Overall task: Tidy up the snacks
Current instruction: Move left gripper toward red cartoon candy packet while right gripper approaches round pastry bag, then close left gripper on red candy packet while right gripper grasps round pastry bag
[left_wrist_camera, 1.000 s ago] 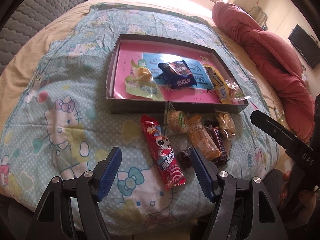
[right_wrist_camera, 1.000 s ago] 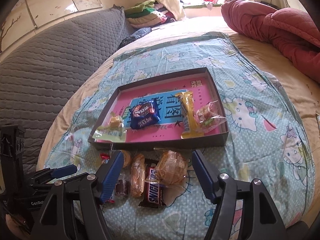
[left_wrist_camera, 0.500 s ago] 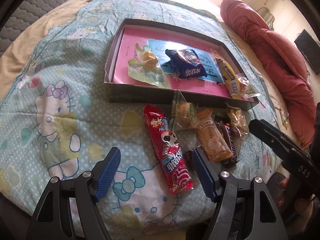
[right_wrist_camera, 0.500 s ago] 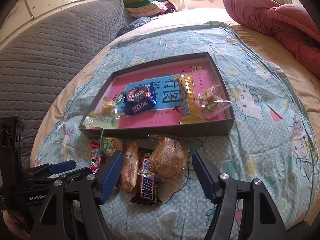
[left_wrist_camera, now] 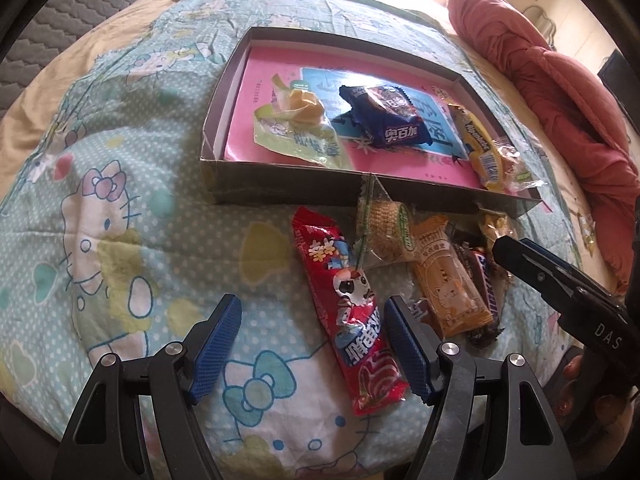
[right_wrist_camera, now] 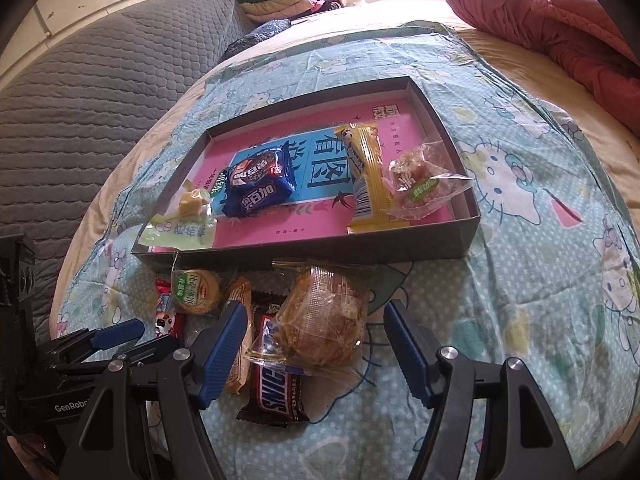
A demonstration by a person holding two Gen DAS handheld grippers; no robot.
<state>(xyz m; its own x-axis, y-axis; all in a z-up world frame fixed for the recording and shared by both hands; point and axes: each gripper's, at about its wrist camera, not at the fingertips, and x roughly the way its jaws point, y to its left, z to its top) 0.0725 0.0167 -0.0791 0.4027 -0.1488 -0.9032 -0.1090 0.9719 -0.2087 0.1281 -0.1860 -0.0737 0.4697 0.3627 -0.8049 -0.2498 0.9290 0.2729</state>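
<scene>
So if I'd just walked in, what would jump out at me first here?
Probably the shallow box with its bright pink floor, lying on the cartoon-cat bedsheet and already holding a few snacks, such as a blue cookie pack. Just in front of it lies a loose heap of wrappers, the long red packet loudest, with both grippers open over it.

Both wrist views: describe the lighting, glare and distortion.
Left wrist view: daylight from the far right washes out the top corner; glare whitens the blue panel in the tray; fisheye curves the bed and darkens the corners. Right wrist view: the window at the top is overexposed, the clear pastry wrapper glints, the tray's edges bow, and the snacks stay sharp.
</scene>
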